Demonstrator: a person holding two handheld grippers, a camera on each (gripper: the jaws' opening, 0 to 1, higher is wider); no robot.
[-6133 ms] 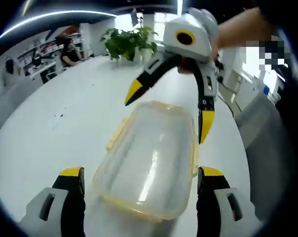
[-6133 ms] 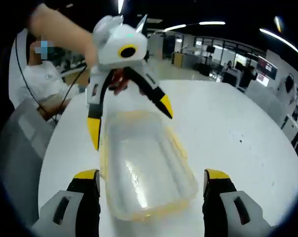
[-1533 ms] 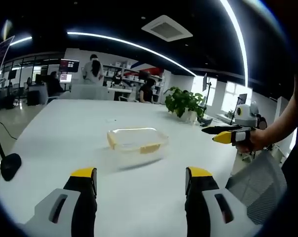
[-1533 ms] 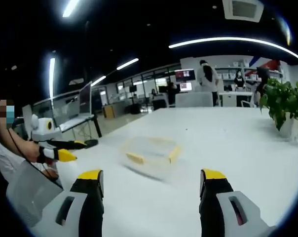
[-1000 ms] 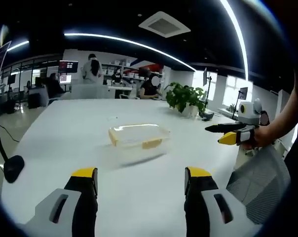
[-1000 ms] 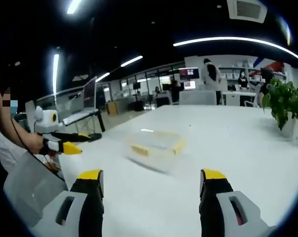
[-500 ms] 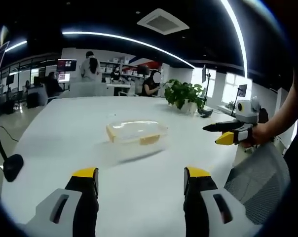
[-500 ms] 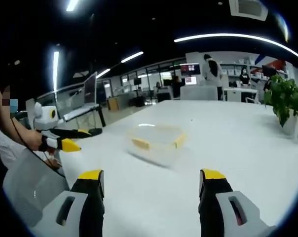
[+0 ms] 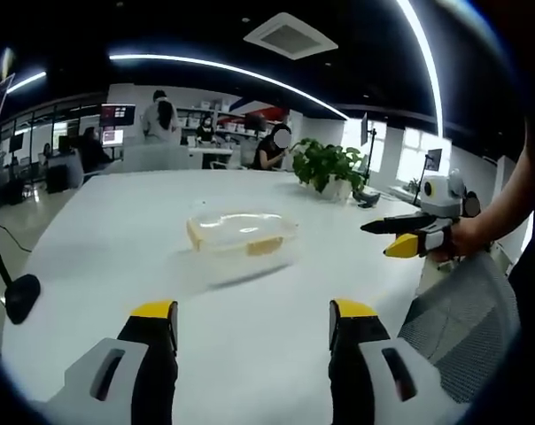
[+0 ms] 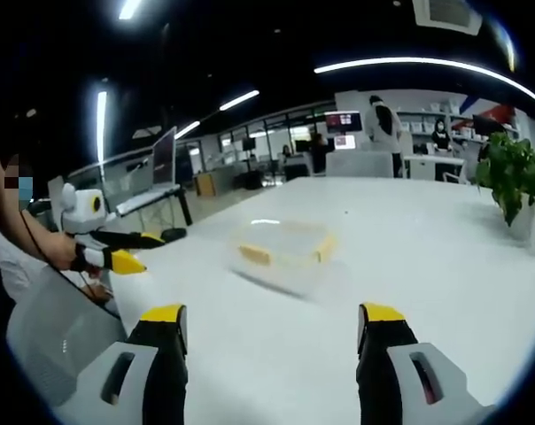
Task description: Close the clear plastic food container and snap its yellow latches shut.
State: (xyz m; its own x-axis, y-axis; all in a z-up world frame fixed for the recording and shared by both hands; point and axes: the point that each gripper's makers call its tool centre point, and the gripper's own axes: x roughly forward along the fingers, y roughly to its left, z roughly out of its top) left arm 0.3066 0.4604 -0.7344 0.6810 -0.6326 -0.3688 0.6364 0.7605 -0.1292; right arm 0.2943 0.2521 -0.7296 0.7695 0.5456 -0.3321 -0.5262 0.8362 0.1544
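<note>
Both the left gripper (image 9: 247,323) and the right gripper (image 10: 272,328) have their fingers spread wide with nothing between them, held well back from the clear container (image 9: 241,237), which sits lidded in the middle of the white tabletop (image 9: 117,230), a yellow latch (image 10: 254,255) on its side; a potted plant (image 9: 329,166) stands beyond.

The clear food container (image 9: 242,235) (image 10: 283,247) sits lidded on the white table (image 9: 90,239) (yellow latches (image 9: 264,247) down).

Bare table (image 9: 117,230) around container (image 9: 241,235)
</note>
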